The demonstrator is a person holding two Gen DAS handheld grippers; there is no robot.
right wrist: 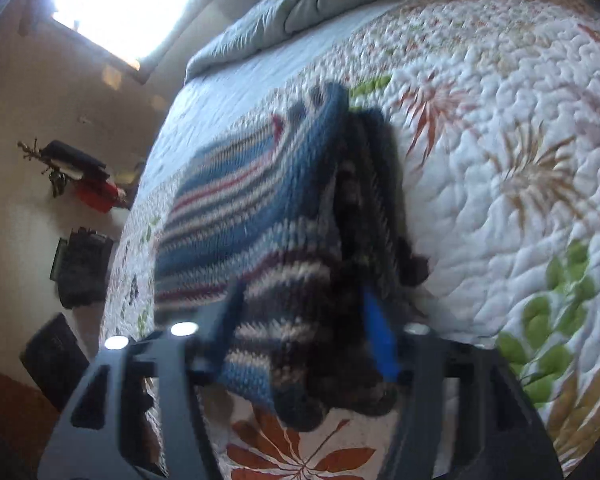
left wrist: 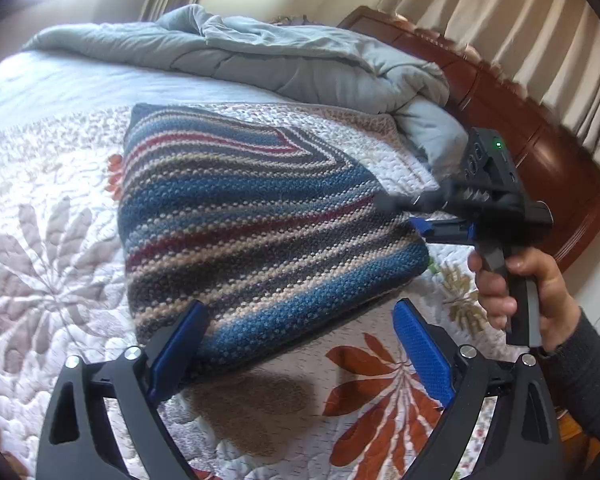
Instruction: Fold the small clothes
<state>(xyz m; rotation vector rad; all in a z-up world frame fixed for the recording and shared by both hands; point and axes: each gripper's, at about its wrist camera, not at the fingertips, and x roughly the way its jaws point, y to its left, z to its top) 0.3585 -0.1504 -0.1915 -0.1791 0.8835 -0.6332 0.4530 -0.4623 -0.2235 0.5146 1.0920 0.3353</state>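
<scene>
Striped knit garment (left wrist: 256, 216) lies folded on the floral quilt (left wrist: 40, 240), short of the grey duvet (left wrist: 260, 56) bunched at the bed's far end. At the garment's near edge the left gripper (left wrist: 296, 344) stands wide apart, clamping nothing, probably poised to tidy that hem. At its side edge the right gripper (right wrist: 304, 332) straddles the thick layered fold (blur hides whether the pads press), likely to square the stack; a hand (left wrist: 528, 296) holds it.
</scene>
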